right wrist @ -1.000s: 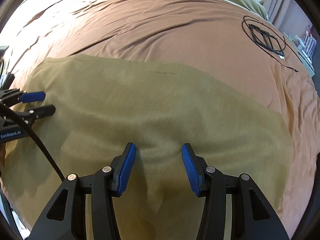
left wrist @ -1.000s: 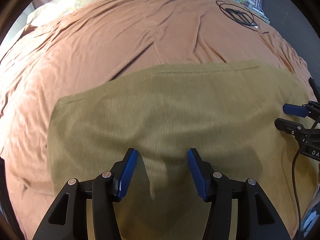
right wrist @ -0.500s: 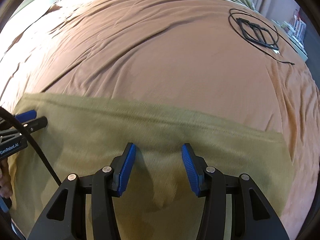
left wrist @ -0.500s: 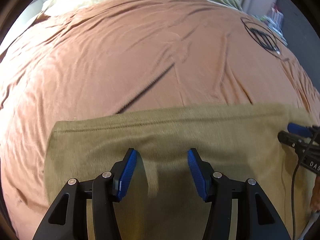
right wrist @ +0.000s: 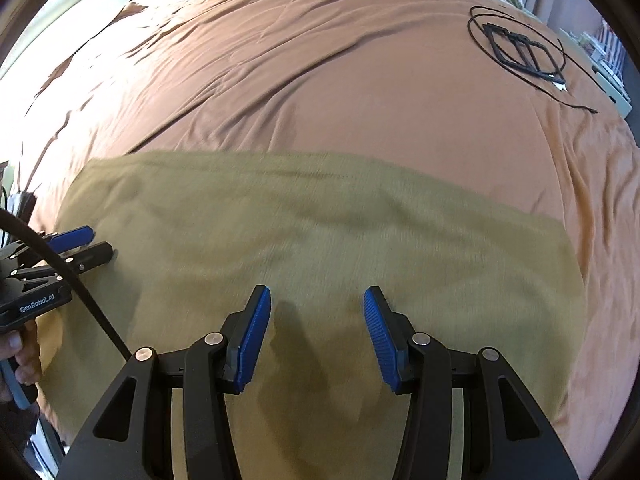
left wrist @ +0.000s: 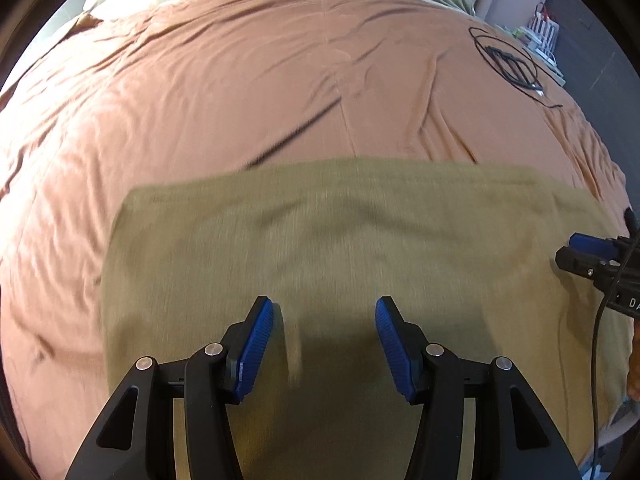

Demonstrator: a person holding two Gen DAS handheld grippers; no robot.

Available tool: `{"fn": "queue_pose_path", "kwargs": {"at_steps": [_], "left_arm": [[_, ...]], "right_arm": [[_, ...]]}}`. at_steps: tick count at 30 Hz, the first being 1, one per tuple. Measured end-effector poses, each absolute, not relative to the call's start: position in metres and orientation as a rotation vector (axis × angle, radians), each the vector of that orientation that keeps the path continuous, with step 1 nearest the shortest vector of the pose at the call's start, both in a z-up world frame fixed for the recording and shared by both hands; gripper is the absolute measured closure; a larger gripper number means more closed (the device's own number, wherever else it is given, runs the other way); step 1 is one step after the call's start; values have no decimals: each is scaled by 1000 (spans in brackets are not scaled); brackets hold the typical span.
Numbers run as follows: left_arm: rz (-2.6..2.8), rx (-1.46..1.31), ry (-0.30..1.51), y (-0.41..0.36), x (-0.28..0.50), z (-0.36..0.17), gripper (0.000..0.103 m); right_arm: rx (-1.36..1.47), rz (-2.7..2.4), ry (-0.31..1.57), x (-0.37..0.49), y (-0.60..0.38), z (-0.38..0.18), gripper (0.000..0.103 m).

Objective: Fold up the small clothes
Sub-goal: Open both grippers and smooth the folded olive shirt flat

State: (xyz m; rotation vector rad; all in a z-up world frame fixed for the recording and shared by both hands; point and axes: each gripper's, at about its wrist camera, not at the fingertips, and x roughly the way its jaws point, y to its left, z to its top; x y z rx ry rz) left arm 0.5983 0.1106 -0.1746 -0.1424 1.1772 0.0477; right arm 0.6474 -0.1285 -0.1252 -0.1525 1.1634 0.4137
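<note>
Hovering over the olive cloth (left wrist: 320, 248), both grippers point down. Left gripper (left wrist: 324, 312) and right gripper (right wrist: 317, 304) fingers stand apart, gripping nothing.

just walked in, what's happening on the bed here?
A person with a gripper in each hand is working on an olive-tan garment spread flat on the orange bedspread. The left gripper and right gripper are side by side above the cloth's near part, jaws open, nothing clamped. No fold is visible in it. A coiled black cable lies off at the far right.
</note>
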Motion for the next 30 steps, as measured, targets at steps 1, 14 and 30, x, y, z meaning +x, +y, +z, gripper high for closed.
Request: {"fn": "queue_pose_path", "kwargs": {"at_steps": [1,14,30], "left_arm": [[42,-141,1181,110,590,-173,47],[32,-124,1207,105,515,-173,47],[81,-157,1200,105,437,-178,26]], "right_arm": [[-157,415,1165,642,-128,-123,57],[-173,400,1201,561,-151,-122,57],[-153,328,1243,487,-171,-125,31]]}}
